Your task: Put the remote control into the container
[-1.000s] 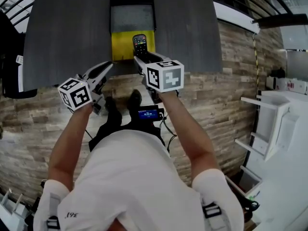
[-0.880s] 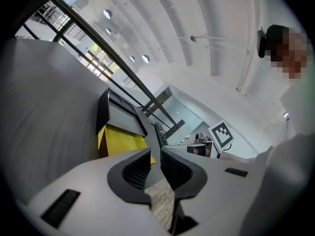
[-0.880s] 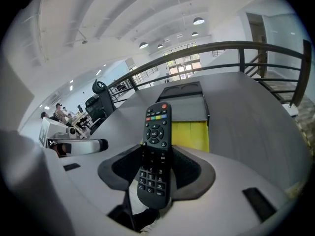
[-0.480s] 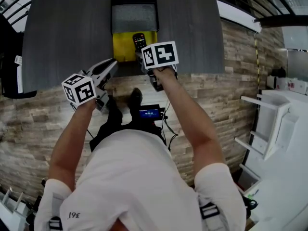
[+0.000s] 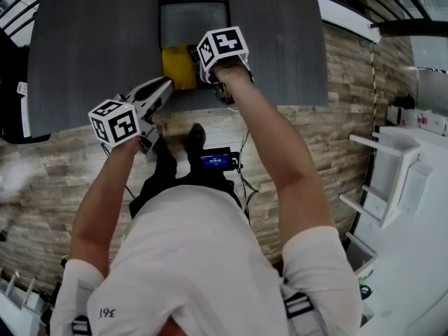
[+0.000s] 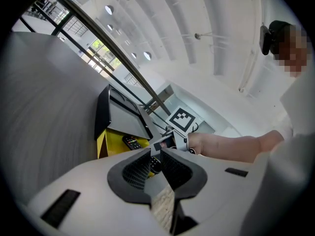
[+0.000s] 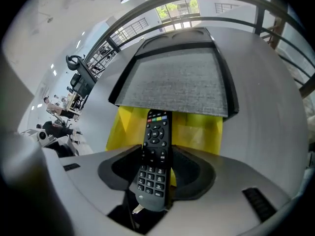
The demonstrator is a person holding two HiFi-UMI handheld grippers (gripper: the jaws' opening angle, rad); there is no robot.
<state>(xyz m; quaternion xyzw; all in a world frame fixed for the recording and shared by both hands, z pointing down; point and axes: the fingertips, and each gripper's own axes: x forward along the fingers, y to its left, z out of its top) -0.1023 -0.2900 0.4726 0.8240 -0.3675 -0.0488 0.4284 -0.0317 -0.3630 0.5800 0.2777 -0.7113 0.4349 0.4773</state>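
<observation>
The black remote control sits between the jaws of my right gripper, which is shut on its lower half; its top end points at the container. The container, a black-rimmed tray with a grey lining, lies just beyond a yellow mat. In the head view my right gripper hangs over the yellow mat, just short of the container, and hides the remote. My left gripper hovers at the table's near edge, jaws all but together with nothing between them.
The dark grey table carries only the mat and container. Its near edge runs under both grippers, with stone-pattern floor below. White shelving stands at the right. The left gripper view shows the remote and the person's right forearm.
My right gripper has moved forward from the table's near edge over the yellow mat and now holds the remote. The left gripper has barely shifted.
</observation>
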